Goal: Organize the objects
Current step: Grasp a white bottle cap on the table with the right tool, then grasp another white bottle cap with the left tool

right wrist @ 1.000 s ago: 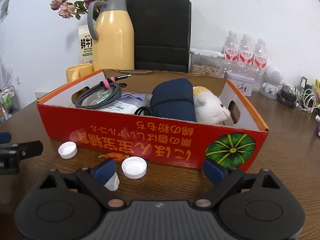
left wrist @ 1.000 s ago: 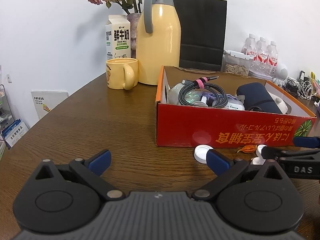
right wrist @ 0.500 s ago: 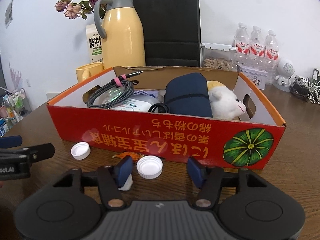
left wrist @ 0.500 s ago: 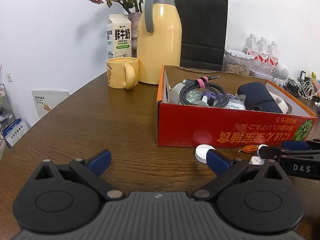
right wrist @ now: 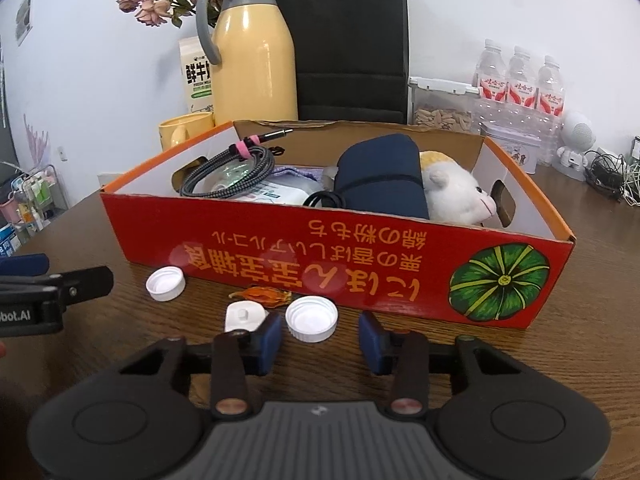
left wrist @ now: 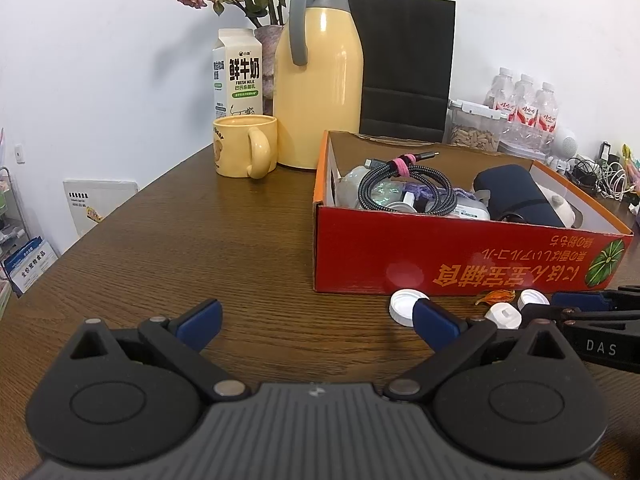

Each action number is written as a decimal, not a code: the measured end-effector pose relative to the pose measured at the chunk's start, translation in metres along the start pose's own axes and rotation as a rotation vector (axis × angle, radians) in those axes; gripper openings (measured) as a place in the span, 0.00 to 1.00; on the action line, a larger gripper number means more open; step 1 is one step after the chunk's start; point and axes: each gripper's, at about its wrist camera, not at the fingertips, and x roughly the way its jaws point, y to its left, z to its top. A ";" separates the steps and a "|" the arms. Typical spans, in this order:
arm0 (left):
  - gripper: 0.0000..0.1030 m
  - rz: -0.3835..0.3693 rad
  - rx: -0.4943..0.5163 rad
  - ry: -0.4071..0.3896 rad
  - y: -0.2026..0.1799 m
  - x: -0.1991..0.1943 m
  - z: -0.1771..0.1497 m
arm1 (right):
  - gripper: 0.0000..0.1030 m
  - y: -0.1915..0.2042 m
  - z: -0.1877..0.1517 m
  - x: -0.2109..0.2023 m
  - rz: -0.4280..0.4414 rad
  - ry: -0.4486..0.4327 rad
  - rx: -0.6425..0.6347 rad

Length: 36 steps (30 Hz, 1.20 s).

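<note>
Where the dark wooden table [right wrist: 600, 280] meets the right claw [right wrist: 320, 336], its blue pads have just been closing and now stand partly apart, flanking a white bottle cap [right wrist: 312, 318] that lies open side up just ahead of them; contact with the pads cannot be confirmed. A small white stopper [right wrist: 244, 316] sits just left of the left pad, an orange dried scrap [right wrist: 264, 295] beyond it, and a second white cap [right wrist: 165, 283] further left. The left claw [left wrist: 316, 318] points slightly downward over bare table, jaws wide apart and holding nothing, with that second cap [left wrist: 405, 306] beside its right pad. Directly beyond the caps stands the red cardboard box [right wrist: 320, 256], holding a coiled cable [right wrist: 228, 176], a navy pouch [right wrist: 380, 184] and a white plush toy [right wrist: 456, 196]. Behind the box are a yellow mug [left wrist: 244, 146], a yellow jug [left wrist: 320, 92], a milk carton [left wrist: 238, 76], a black paper bag [right wrist: 352, 48] and water bottles [right wrist: 520, 84] against a white wall [left wrist: 100, 60].
</note>
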 end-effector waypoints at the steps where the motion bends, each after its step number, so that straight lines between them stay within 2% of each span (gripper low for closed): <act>1: 1.00 0.000 0.000 0.000 0.000 0.000 0.000 | 0.25 0.001 0.000 0.000 0.005 -0.001 -0.003; 9: 1.00 -0.004 -0.001 0.026 -0.001 0.006 0.000 | 0.25 0.003 0.000 -0.003 0.018 -0.015 -0.008; 17: 1.00 -0.064 0.058 0.034 -0.021 0.018 0.003 | 0.25 0.008 -0.003 -0.013 0.007 -0.058 -0.050; 22: 1.00 -0.043 0.083 0.089 -0.038 0.038 0.008 | 0.25 0.004 -0.005 -0.020 0.005 -0.077 -0.045; 26: 0.98 -0.034 0.077 0.104 -0.041 0.043 0.009 | 0.25 0.000 -0.007 -0.026 0.009 -0.090 -0.038; 28: 0.82 -0.028 0.073 0.115 -0.042 0.045 0.009 | 0.25 -0.001 -0.007 -0.027 0.014 -0.093 -0.039; 29: 0.79 -0.030 0.069 0.117 -0.043 0.045 0.009 | 0.25 -0.001 -0.007 -0.027 0.016 -0.094 -0.040; 30: 0.64 -0.034 0.069 0.109 -0.044 0.044 0.009 | 0.25 0.000 -0.007 -0.028 0.018 -0.096 -0.042; 31: 0.42 -0.038 0.074 0.098 -0.045 0.042 0.008 | 0.25 0.000 -0.008 -0.029 0.020 -0.098 -0.044; 32: 0.32 -0.050 0.077 0.090 -0.046 0.040 0.008 | 0.25 0.000 -0.008 -0.030 0.022 -0.100 -0.045; 33: 0.29 -0.062 0.082 0.084 -0.047 0.038 0.007 | 0.25 -0.001 -0.008 -0.030 0.023 -0.102 -0.045; 36: 0.28 -0.081 0.083 0.072 -0.051 0.033 0.005 | 0.25 0.000 -0.008 -0.032 0.025 -0.107 -0.047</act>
